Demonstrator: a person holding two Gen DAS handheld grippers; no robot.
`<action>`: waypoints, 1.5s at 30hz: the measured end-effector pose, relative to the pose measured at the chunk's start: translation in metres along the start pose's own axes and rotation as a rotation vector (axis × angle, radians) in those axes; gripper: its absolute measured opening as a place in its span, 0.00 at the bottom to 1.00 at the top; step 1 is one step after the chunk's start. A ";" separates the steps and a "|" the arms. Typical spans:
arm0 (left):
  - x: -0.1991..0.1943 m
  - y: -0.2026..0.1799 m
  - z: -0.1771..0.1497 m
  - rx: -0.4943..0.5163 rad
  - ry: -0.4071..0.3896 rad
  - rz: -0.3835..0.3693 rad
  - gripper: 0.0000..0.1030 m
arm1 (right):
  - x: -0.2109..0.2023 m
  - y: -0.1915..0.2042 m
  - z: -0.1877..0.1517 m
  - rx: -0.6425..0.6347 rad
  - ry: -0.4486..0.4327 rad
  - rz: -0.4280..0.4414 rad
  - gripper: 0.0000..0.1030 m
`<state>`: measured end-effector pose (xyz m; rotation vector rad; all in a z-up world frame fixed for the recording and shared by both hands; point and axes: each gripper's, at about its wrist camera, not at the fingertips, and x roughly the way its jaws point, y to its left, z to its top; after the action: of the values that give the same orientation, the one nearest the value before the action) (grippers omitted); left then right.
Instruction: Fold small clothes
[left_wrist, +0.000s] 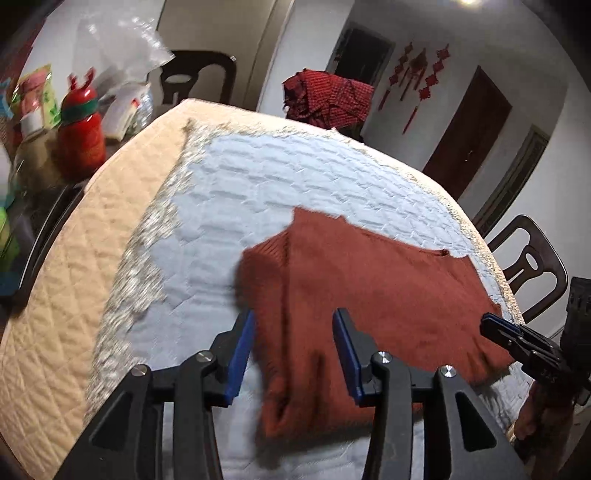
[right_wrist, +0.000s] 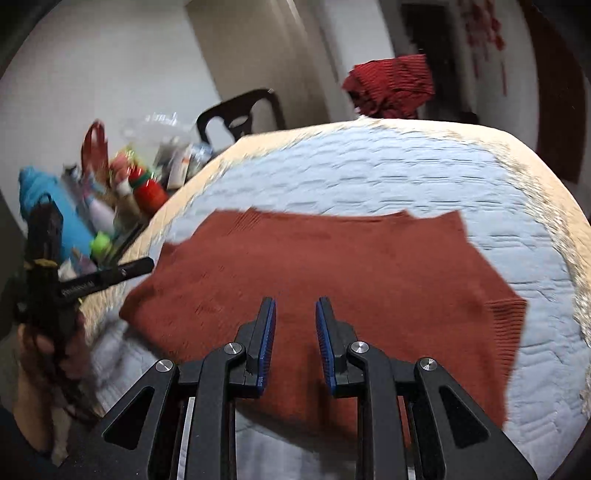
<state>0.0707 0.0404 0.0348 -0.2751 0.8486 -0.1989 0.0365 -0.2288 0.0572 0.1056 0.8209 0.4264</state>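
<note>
1. Sweater (left_wrist: 369, 295) lies flat on the quilted surface (left_wrist: 280, 177), partly folded.
2. Left gripper (left_wrist: 293, 354) is held part open and empty; right gripper (right_wrist: 295, 343) narrow, empty (both above the knit).
3. An edge should be pinched cleanly, layers kept aligned.

Setting: we find a home dining room.
Evidence: quilted table cover (left_wrist: 258, 177), dining chairs (left_wrist: 532, 258), red knot hangings (left_wrist: 424, 77), cluttered groceries (left_wrist: 81, 136).
</note>
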 end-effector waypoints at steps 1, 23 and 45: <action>0.001 0.004 -0.002 -0.009 0.009 0.005 0.46 | 0.004 0.003 0.000 -0.009 0.010 0.004 0.22; 0.041 0.005 0.007 -0.081 0.044 -0.063 0.53 | 0.042 0.008 0.019 0.017 0.056 0.020 0.22; 0.032 0.003 -0.005 -0.103 0.052 -0.136 0.52 | 0.035 0.014 -0.009 0.003 0.077 0.027 0.22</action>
<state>0.0879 0.0331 0.0082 -0.4262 0.8934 -0.2910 0.0468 -0.2027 0.0307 0.1038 0.8968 0.4572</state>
